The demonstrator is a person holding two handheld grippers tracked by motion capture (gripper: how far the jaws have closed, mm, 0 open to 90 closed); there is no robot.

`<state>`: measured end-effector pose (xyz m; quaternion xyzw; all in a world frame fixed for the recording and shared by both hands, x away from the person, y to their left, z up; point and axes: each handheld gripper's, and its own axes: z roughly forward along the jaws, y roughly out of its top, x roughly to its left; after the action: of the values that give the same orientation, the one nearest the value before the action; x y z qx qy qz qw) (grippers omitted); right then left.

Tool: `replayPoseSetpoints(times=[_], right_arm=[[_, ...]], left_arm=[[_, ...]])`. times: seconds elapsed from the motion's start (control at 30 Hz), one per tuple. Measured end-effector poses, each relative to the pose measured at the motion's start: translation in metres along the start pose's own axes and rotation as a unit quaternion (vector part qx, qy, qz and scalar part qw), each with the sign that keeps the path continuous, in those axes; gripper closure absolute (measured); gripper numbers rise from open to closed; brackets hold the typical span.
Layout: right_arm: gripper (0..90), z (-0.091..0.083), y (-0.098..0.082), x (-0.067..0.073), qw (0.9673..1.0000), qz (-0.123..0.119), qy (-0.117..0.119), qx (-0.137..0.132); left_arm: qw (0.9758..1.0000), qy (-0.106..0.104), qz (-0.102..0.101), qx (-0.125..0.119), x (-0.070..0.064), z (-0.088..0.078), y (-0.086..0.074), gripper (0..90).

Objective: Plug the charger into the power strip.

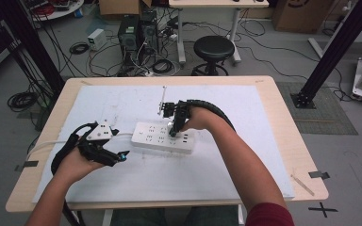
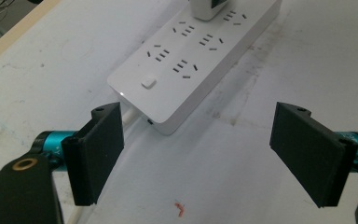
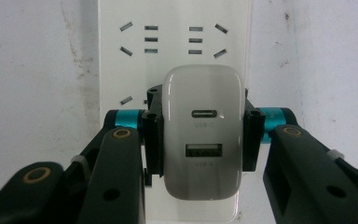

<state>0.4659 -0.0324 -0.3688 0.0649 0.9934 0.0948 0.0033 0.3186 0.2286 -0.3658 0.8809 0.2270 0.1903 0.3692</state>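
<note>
A white power strip (image 1: pixel 156 137) lies across the middle of the white mat, also in the left gripper view (image 2: pixel 191 60) and the right gripper view (image 3: pixel 172 37). My right gripper (image 1: pixel 173 131) points down at the strip's right half. It (image 3: pixel 203 140) is shut on a white USB charger (image 3: pixel 203 93), one jaw on each side. The charger (image 2: pixel 207 8) stands upright on the strip; how deep its pins sit is hidden. My left gripper (image 1: pixel 122 155) rests low on the mat just left of the strip's switch end, and it (image 2: pixel 204 154) is open with nothing between its jaws.
A white mat (image 1: pixel 217 174) covers most of the wooden table (image 1: pixel 294 141). The strip's white cable (image 1: pixel 47 145) runs off the left edge. A thin metal rod (image 1: pixel 162 96) stands behind the strip. A small red mark (image 2: pixel 181 208) is on the mat.
</note>
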Motion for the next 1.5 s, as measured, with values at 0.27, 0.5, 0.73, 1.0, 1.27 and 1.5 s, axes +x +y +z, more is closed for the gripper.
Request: replayPoseSetpoints(times=[0.27, 0.5, 0.73, 1.0, 1.27, 1.5], right_arm=[[63.6, 0.005, 0.002, 0.004, 0.9998, -0.01, -0.012, 0.008], [46.7, -0.002, -0.003, 0.002, 0.9995, 0.021, 0.002, -0.021], [33.1, -0.044, -0.03, 0.008, 0.9895, 0.07, -0.038, -0.121], [27.4, -0.075, -0.09, 0.029, 0.9583, 0.135, -0.059, -0.245], [21.1, -0.073, -0.147, 0.059, 0.9232, 0.173, -0.067, -0.336], [20.8, -0.059, -0.178, 0.075, 0.8996, 0.192, -0.075, -0.385]], left_arm=[[1.0, -0.003, 0.001, 0.002, 0.0, 0.005, 0.001, 17.5], [1.0, -0.004, -0.002, 0.002, 0.004, 0.003, 0.0, 17.5], [1.0, -0.005, 0.001, -0.006, 0.008, 0.001, 0.006, 17.5], [0.9995, -0.015, 0.014, -0.022, 0.014, 0.003, 0.022, 17.5], [0.998, -0.029, 0.02, -0.052, 0.015, 0.001, 0.029, 17.5], [0.9967, -0.035, 0.003, -0.073, 0.015, 0.002, 0.022, 17.5]])
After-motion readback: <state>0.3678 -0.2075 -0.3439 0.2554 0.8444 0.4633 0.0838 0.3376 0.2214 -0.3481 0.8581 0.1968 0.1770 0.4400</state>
